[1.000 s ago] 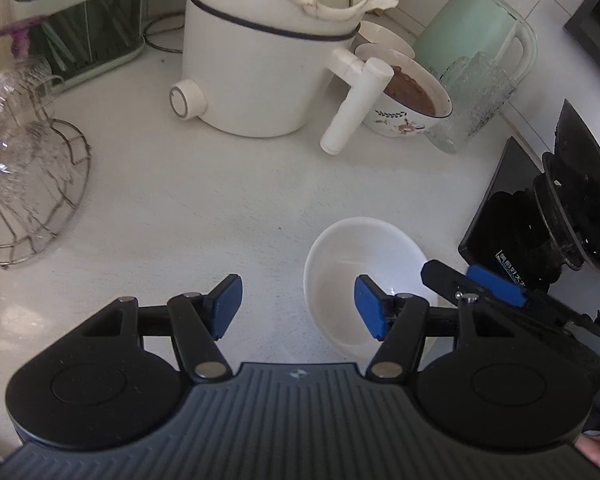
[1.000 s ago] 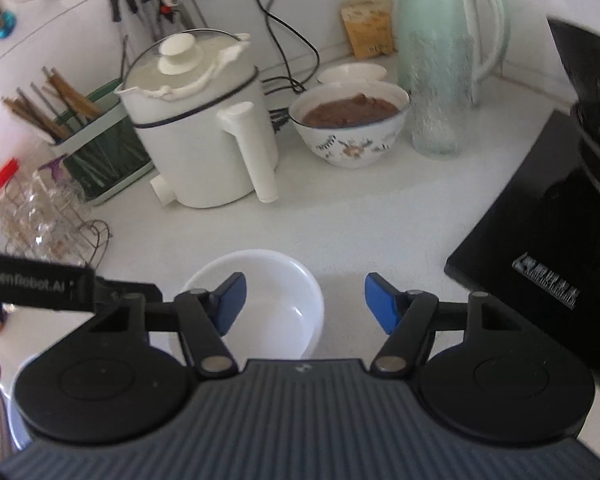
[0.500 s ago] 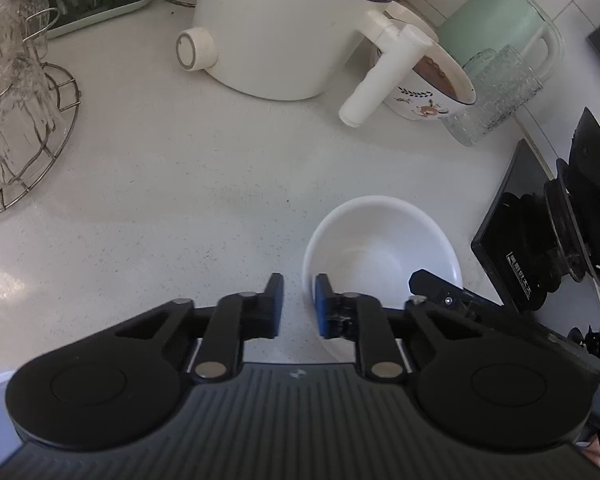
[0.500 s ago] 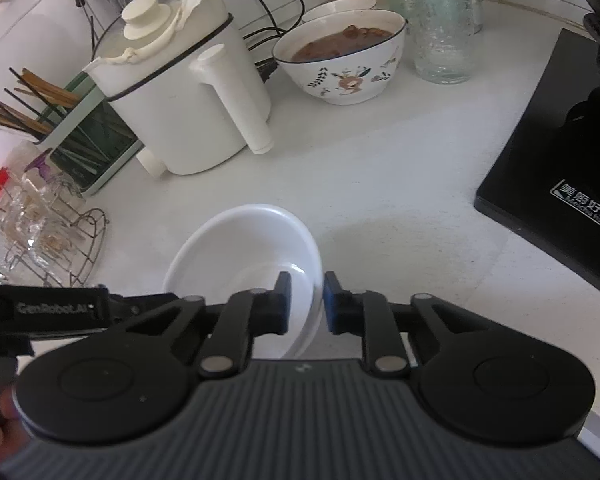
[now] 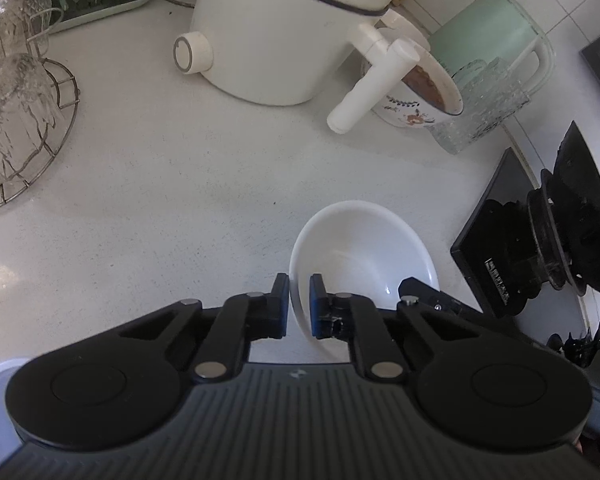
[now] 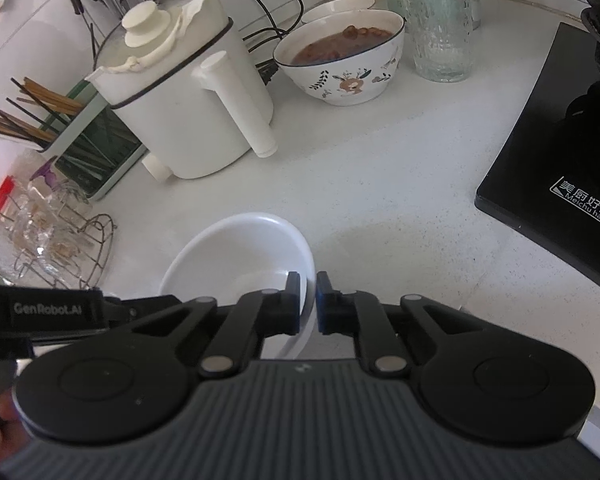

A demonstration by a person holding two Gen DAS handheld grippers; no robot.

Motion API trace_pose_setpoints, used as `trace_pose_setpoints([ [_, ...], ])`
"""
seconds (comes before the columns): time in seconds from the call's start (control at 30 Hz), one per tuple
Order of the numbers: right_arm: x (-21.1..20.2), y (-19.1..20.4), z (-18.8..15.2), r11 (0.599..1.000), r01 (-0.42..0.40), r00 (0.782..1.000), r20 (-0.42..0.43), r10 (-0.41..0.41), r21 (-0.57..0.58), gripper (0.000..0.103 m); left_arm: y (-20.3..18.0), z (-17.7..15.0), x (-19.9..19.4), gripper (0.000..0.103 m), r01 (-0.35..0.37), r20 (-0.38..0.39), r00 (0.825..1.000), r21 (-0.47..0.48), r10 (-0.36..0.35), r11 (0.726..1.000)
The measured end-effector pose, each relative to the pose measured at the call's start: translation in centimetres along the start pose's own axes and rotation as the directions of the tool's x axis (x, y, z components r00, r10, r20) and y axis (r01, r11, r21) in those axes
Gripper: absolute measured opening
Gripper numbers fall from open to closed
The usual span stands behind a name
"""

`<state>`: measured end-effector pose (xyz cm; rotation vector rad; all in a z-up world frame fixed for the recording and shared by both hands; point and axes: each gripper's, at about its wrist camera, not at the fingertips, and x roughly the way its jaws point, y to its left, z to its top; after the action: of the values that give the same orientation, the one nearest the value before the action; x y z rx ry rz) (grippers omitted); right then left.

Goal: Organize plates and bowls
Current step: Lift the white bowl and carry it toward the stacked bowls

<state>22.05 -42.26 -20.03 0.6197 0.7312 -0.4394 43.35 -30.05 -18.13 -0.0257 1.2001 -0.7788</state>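
Note:
A plain white bowl (image 5: 364,252) is held between both grippers above the white counter; it also shows in the right wrist view (image 6: 240,256). My left gripper (image 5: 299,306) is shut on the bowl's left rim, one pad outside and one inside. My right gripper (image 6: 308,304) is shut on the bowl's right rim the same way. The bowl looks empty. A flowered bowl (image 6: 342,56) with brown food stands at the back; in the left wrist view (image 5: 420,96) the kettle handle partly hides it.
A white electric pot (image 6: 180,92) stands at the back. A glass tumbler (image 6: 436,20) and green kettle (image 5: 488,36) are back right. A black induction cooker (image 6: 560,160) lies right. A wire rack of glasses (image 5: 16,120) and a chopstick holder (image 6: 92,148) are left.
Both grippers went from open beside the bowl to shut on its opposite rims. The bowl has risen slightly and the views have shifted forward over the counter.

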Motion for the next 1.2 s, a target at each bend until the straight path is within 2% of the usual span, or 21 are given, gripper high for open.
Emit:
trace_pose_setpoints([
  [0.3,-2.5,0.9,0.0,0.999,-0.041,0.999,-0.005,0.041,0.017,0.011,-0.3,-0.4,-3.1,0.012,0.003,0.012,1.0,-0.02,-0.002,1.0],
  [0.63,-4.7,2.3,0.4,0.994,-0.106,0.994,0.01,0.106,0.022,0.011,-0.3,-1.0,-7.7,0.012,-0.009,0.081,0.997,-0.054,0.014,0.998],
  [1.0,-8.2,4.6,0.7,0.978,-0.205,0.979,0.011,0.206,-0.032,0.013,0.5,-3.1,-13.0,0.012,-0.02,0.154,0.987,-0.117,0.038,0.993],
  [1.2,-8.6,6.0,0.9,0.96,-0.274,0.962,-0.008,0.274,-0.063,0.013,1.8,-4.7,-15.6,0.013,-0.035,0.192,0.979,-0.167,0.068,0.985],
])
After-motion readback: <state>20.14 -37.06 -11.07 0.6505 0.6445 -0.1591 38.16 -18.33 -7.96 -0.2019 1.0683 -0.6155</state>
